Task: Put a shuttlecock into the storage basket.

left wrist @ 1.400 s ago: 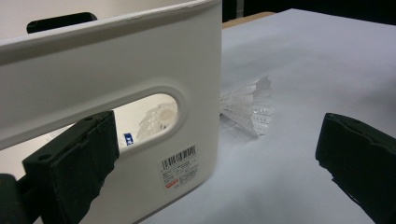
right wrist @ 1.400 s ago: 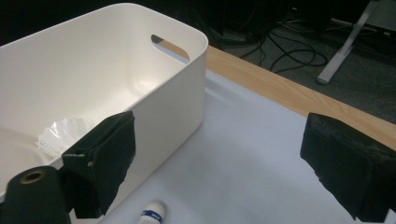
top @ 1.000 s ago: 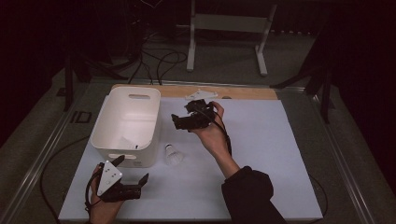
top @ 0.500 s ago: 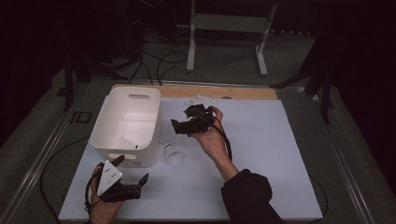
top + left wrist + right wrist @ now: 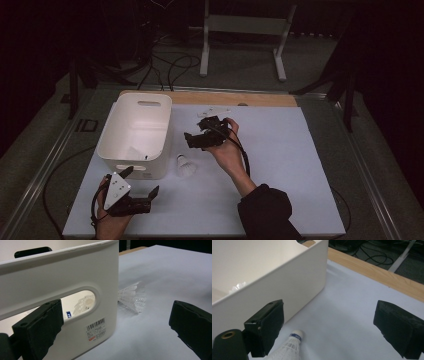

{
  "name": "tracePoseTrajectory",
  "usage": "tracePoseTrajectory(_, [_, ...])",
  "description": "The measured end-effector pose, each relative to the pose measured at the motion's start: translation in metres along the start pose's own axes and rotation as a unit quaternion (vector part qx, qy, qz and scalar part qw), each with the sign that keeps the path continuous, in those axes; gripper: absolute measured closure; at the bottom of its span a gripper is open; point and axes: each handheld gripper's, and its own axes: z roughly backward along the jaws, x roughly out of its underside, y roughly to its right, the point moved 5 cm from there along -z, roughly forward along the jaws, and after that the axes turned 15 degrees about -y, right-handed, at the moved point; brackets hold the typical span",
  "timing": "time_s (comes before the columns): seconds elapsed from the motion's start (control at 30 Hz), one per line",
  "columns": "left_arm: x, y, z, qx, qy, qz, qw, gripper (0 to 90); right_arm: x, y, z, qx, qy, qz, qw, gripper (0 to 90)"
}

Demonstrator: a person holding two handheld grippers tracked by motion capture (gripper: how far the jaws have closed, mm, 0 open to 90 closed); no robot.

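Note:
A white plastic bin (image 5: 137, 125) stands on the left of the white table sheet (image 5: 280, 165). A white shuttlecock (image 5: 185, 167) lies on the sheet beside the bin's near right corner. My right gripper (image 5: 192, 136) hangs open just above and behind it, jaws pointing toward the bin. In the right gripper view the shuttlecock (image 5: 287, 347) lies low between the wide jaws of that gripper (image 5: 327, 322), cork end forward. My left gripper (image 5: 141, 181) rests open at the near left, facing the bin's handle wall (image 5: 75, 280). Another shuttlecock (image 5: 85, 302) shows through the handle slot, inside the bin.
A wooden strip (image 5: 210, 97) runs along the table's far edge, with small flat white pieces (image 5: 212, 112) just before it. Cables and a white stand (image 5: 240, 30) are on the floor beyond. The sheet's right half is open room.
My right gripper has come down and slightly nearer, toward the shuttlecock beside the bin. The left gripper has stayed where it was.

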Motion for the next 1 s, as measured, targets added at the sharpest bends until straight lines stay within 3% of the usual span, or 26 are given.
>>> tracePoseTrajectory(1.0, [0.000, 0.000, 0.000, 0.000, -0.001, 0.000, 1.0000, 0.0, 0.035, -0.005, -0.020, -0.006, -0.041, 0.013, 0.9991, 11.4])
